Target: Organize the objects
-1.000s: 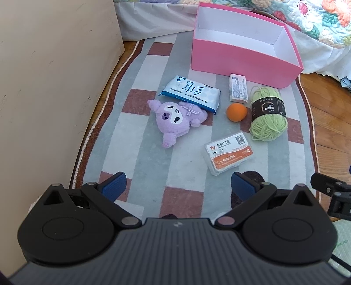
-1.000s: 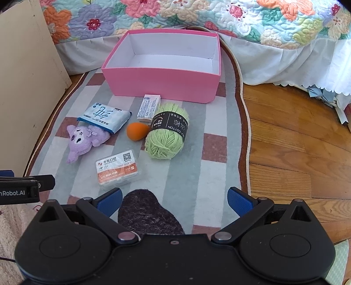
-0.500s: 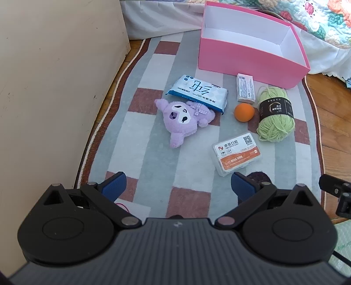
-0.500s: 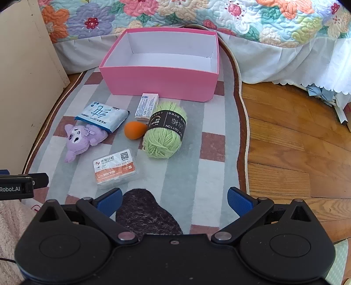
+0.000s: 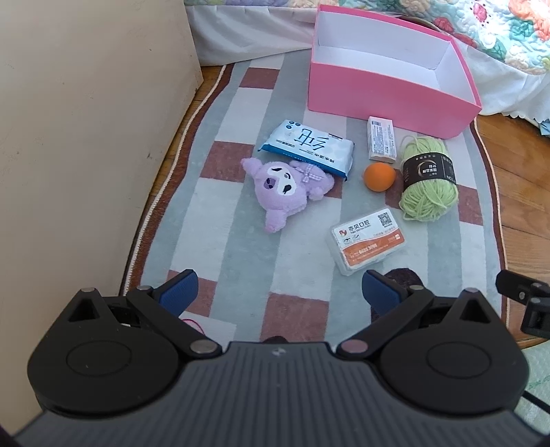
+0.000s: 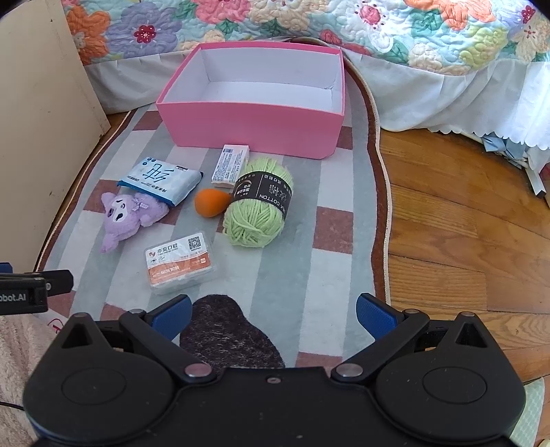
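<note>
Both views have advanced toward the 6 items on the rug (image 6: 330,261); my left hand-held gripper (image 5: 278,292) and right hand-held gripper (image 6: 271,314) hang wide open, empty. Risk: the yarn ball (image 6: 257,206) may roll against the pink box (image 6: 254,127) if nudged.

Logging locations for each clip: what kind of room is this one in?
Most likely a bedroom floor at home. A bed with a floral quilt and white skirt stands behind the pink box, and the items lie on a striped rug over wood flooring.
</note>
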`<state>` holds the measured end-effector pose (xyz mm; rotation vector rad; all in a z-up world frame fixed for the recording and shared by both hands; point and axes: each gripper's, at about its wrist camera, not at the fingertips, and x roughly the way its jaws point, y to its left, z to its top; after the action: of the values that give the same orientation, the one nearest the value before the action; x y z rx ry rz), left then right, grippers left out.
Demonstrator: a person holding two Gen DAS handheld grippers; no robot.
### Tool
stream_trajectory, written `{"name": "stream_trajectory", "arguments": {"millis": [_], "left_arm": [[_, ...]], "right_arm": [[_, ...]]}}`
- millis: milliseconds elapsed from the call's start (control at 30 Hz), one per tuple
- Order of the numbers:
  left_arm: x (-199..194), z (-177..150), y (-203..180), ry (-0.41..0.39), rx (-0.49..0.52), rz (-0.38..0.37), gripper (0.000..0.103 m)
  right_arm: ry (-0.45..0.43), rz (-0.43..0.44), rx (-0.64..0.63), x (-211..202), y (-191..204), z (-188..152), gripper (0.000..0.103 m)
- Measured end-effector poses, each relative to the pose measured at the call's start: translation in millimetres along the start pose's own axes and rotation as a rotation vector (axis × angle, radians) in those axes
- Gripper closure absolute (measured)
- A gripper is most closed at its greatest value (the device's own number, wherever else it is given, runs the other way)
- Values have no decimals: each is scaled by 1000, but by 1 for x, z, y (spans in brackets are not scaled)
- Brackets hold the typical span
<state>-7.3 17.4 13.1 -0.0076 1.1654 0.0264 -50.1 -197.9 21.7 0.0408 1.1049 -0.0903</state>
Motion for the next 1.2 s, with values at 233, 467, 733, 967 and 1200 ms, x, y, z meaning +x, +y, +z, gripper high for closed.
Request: {"name": "stream_trajectory", "arguments": {"millis": [233, 467, 733, 967, 1200], "left_arm": [[-5, -2, -3, 21, 15, -34, 0], [1, -6, -5, 13, 39, -23, 0], [-1, -1, 0, -6, 32, -18, 0], [4, 30, 3, -5, -21, -136, 0], [12, 61, -18, -39, -5, -167, 2]], "right_arm": [[13, 6, 1, 1, -3, 0, 0], [15, 6, -9, 3, -1, -1, 0], [-6, 2, -62, 2, 0, 2, 0], [-309, 113, -287, -17, 6, 8, 0], [-243, 346, -299, 21, 0, 22, 0]]}}
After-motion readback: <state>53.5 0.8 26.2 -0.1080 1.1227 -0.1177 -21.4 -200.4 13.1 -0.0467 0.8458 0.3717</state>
